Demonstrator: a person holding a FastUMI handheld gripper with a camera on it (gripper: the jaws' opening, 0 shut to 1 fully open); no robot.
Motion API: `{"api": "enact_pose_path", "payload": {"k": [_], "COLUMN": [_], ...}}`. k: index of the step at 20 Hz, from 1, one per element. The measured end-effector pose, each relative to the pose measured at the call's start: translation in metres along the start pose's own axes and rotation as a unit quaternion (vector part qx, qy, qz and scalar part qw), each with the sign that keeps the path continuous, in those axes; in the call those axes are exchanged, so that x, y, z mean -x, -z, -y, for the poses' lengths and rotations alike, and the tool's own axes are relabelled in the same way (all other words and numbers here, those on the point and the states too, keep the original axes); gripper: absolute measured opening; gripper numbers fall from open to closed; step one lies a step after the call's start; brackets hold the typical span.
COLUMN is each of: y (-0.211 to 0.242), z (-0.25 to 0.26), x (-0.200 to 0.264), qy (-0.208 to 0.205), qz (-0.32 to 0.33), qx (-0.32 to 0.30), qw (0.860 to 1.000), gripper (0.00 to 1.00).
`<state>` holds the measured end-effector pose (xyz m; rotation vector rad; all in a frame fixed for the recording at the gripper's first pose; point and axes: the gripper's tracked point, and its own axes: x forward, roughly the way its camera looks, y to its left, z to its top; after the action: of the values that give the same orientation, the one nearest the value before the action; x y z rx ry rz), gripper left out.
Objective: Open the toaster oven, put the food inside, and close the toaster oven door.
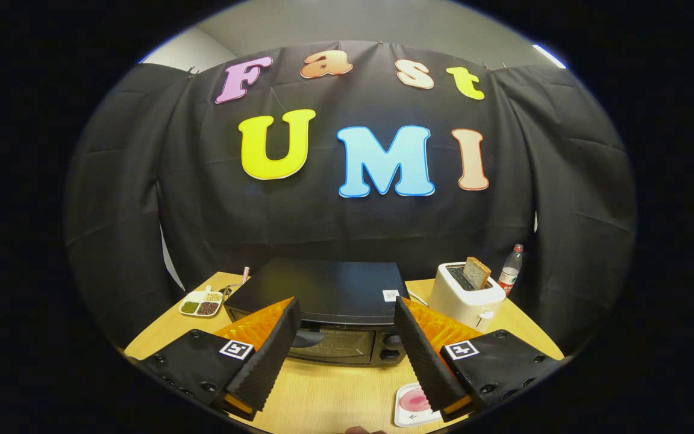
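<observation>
Straight ahead of the hand-held gripper [347,352], just beyond its fingertips, sits the toaster oven [329,310] — a low black metal box lying crosswise to the fingers, its long axis running side to side on the pale wood-grain tabletop [329,398]. Its glass door [335,345] faces the gripper and looks shut, framed in the gap between the two fingers, which stand wide apart and hold nothing. Two round knobs [391,346] sit at the door's right end. The handle appears to run along the door's upper edge, so the coming move probably calls for a short push forward and slightly down to reach it.

Nearer than the oven, under the right finger, a small white square plate [410,410] carries the food [414,399] — a flat pink round. Farther off: a glossy white toaster [464,295] with a slice of bread [477,272] standing in its slot, a plastic bottle [511,268], and a divided dish [201,303] of beans left of the oven.
</observation>
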<state>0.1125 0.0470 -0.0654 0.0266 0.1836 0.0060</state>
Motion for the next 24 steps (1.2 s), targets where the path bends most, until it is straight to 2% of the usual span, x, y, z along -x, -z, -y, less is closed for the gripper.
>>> {"api": "enact_pose_path", "payload": {"k": [6,15,23,24], "y": [0.015,0.062,0.089,0.085], "z": [-0.019,-0.051,-0.069,-0.069], "x": [-0.039,-0.097,-0.106,-0.108], "qy": [0.002,0.011,0.023,0.021], "qz": [-0.016,-0.089,-0.132,-0.12], "qx": [-0.001,-0.027,-0.008,0.003], "qw": [1.0,0.996,0.991,0.993], "gripper": [0.99,0.99,0.99,0.99]}}
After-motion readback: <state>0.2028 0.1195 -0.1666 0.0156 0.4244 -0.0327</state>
